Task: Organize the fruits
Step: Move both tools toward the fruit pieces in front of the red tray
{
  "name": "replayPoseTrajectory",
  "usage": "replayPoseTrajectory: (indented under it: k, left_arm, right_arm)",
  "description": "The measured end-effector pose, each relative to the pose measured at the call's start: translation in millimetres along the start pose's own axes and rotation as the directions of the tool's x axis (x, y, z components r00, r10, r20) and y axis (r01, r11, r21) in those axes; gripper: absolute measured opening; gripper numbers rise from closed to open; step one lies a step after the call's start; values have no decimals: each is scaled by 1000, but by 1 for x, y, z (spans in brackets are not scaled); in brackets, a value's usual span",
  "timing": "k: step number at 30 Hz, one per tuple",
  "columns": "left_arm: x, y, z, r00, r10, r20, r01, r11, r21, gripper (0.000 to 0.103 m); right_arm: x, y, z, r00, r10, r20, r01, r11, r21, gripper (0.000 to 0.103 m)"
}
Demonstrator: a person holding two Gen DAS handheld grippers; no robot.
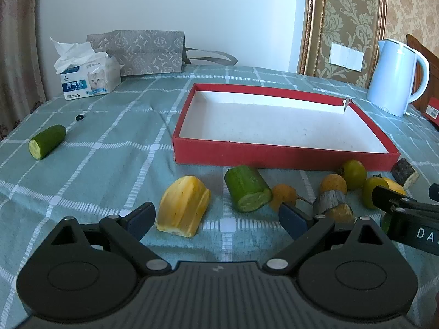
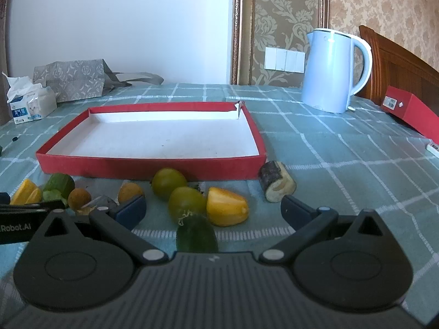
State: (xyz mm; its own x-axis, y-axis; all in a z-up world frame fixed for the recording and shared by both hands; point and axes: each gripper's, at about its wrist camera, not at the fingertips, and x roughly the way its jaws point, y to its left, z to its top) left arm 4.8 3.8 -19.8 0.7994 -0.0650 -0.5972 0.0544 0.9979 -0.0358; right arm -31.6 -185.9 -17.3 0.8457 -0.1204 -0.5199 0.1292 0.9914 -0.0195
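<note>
An empty red tray [image 1: 285, 159] with a white floor lies on the checked cloth. Loose pieces lie in front of it. My left gripper [image 1: 218, 218] is open and low over the cloth, with a yellow fruit chunk [image 1: 183, 205] between its fingers, nearer the left one. A cut cucumber piece [image 1: 247, 189] lies just beyond. My right gripper [image 2: 214, 209] is open around a green tomato [image 2: 186, 203], a yellow wedge [image 2: 226, 205] and a dark cucumber end [image 2: 196, 235]. A second green tomato [image 2: 168, 182] and a dark-skinned chunk [image 2: 277, 181] lie by the tray.
Two orange round fruits [image 1: 333, 183] and another dark-skinned chunk [image 1: 333, 204] sit between the grippers. A lone cucumber piece [image 1: 46, 141] lies far left. A blue kettle [image 2: 332, 71], a tissue pack [image 1: 87, 79], a paper bag [image 1: 137, 52] and a red box [image 2: 411, 109] stand around the edges.
</note>
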Motion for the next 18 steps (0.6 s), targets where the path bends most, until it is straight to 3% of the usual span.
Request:
replayPoseTrajectory:
  k: [18]
  left_arm:
    - [-2,6,-5,1000,-8,-4,8,1000,-4,97]
  right_arm:
    - [3,-8,-3,999,-16,29,16,1000,22,103]
